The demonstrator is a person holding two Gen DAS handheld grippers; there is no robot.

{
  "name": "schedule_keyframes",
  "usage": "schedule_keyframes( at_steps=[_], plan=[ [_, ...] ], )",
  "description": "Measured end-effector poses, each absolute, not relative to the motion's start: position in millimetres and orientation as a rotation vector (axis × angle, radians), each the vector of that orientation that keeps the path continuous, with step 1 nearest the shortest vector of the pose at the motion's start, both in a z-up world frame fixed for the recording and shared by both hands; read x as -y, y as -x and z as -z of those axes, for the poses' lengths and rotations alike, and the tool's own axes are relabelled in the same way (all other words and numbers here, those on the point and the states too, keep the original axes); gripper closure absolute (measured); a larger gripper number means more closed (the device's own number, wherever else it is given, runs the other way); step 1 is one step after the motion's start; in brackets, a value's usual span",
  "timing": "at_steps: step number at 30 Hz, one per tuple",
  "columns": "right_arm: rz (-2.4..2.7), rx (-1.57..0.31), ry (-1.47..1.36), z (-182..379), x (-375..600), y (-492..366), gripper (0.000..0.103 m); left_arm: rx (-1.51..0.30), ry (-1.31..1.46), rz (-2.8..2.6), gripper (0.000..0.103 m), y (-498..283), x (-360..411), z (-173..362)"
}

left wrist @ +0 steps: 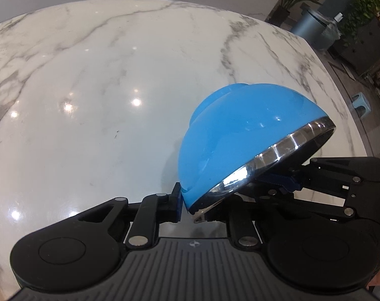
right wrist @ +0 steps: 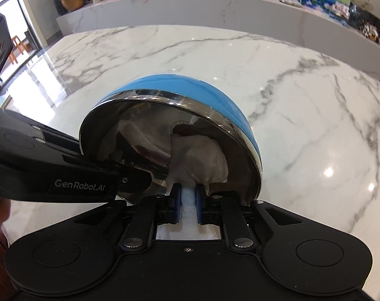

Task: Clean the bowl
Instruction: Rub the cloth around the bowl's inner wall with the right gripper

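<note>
Bowl (right wrist: 174, 130), blue outside, shiny steel inside, clamped by left gripper (left wrist: 190, 207); right gripper (right wrist: 188, 197) pinches crumpled white tissue (right wrist: 202, 158).

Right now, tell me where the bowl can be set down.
Bare marble table lies all around beyond the bowl, out to its far edge. Crowding is only up close: left gripper on the rim, right gripper pressing tissue inside.

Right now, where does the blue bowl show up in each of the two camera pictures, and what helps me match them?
Left wrist view: the blue bowl is right of centre, tipped, blue outside facing the camera, its rim pinched by the left gripper.
Right wrist view: the bowl is at centre, its shiny inside facing the camera, with the white tissue held by the right gripper inside it.
Shared landmark: the marble table.
</note>
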State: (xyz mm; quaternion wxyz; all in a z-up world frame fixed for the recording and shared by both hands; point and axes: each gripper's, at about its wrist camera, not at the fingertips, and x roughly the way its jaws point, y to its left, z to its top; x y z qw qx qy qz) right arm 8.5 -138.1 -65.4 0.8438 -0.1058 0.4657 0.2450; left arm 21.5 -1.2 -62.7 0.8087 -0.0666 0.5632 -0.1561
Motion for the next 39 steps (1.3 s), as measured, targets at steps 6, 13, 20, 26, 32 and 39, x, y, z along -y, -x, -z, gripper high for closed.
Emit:
schedule_keyframes(
  at_steps=[6, 13, 20, 26, 32, 39],
  plan=[
    [-0.491, -0.912, 0.354, 63, 130, 1, 0.093, -1.207, 0.115, 0.346, 0.089, -22, 5, 62],
    [-0.437, -0.797, 0.536, 62, 121, 12, 0.094, -1.208, 0.108, 0.352, 0.089, -21, 3, 60],
    [-0.432, -0.841, 0.454, 63, 128, 1, 0.093, -1.17, 0.131, 0.317, 0.076, -23, 1, 60],
    [-0.437, -0.891, 0.364, 65, 136, -9, 0.093, -1.153, 0.142, 0.291, 0.068, -23, 1, 60],
    [-0.466, -0.943, 0.289, 68, 139, -11, 0.092, -1.159, 0.145, 0.296, 0.069, -22, 6, 62],
    [-0.504, -0.977, 0.222, 67, 143, -9, 0.092, -1.159, 0.149, 0.331, 0.09, -21, 7, 62]
  ],
)
